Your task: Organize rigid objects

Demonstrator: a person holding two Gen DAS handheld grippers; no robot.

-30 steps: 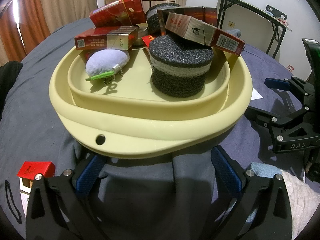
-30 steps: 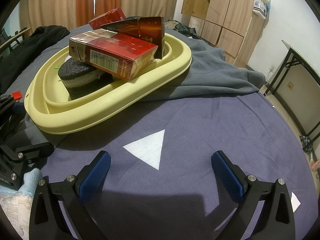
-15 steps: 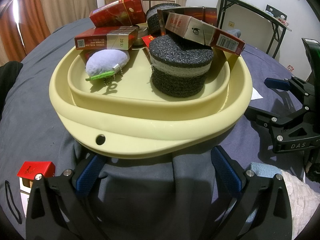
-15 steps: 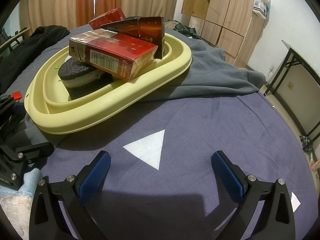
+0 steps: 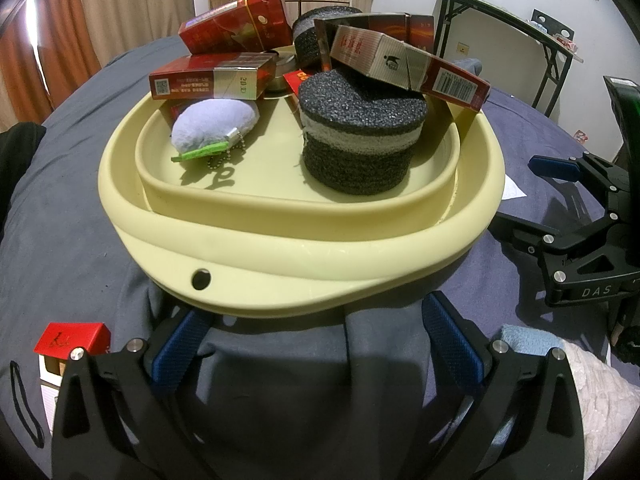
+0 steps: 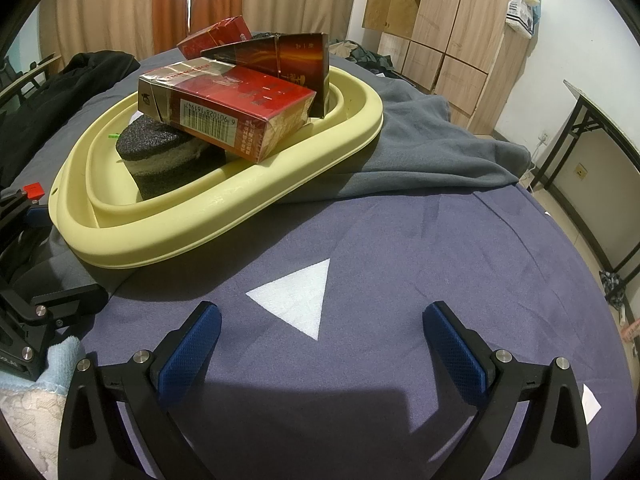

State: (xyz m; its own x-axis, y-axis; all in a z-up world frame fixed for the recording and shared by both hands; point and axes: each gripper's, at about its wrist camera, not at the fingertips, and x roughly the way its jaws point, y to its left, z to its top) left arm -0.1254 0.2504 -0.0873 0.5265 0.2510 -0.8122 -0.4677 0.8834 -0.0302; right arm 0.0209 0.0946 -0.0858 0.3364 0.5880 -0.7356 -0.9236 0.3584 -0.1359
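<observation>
Red cardboard cigarette packs [image 5: 208, 80] lie heaped with a dark grey round foam sponge [image 5: 360, 140] and a pale lilac plush keychain [image 5: 214, 130] in the pale yellow plastic basin [image 5: 280, 264] on the dark blue bedsheet [image 6: 440, 260]. Left gripper [image 5: 316, 340] and right gripper [image 6: 320, 340] both rest low before the basin, fingers spread wide, holding nothing.

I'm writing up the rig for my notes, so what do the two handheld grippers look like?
Both the left gripper and the right gripper have black angular plastic frames with silver screw heads and two blue textured finger pads. In the left wrist view, the right gripper's side carries white "DAS" lettering. No cables or sleeves show.
</observation>
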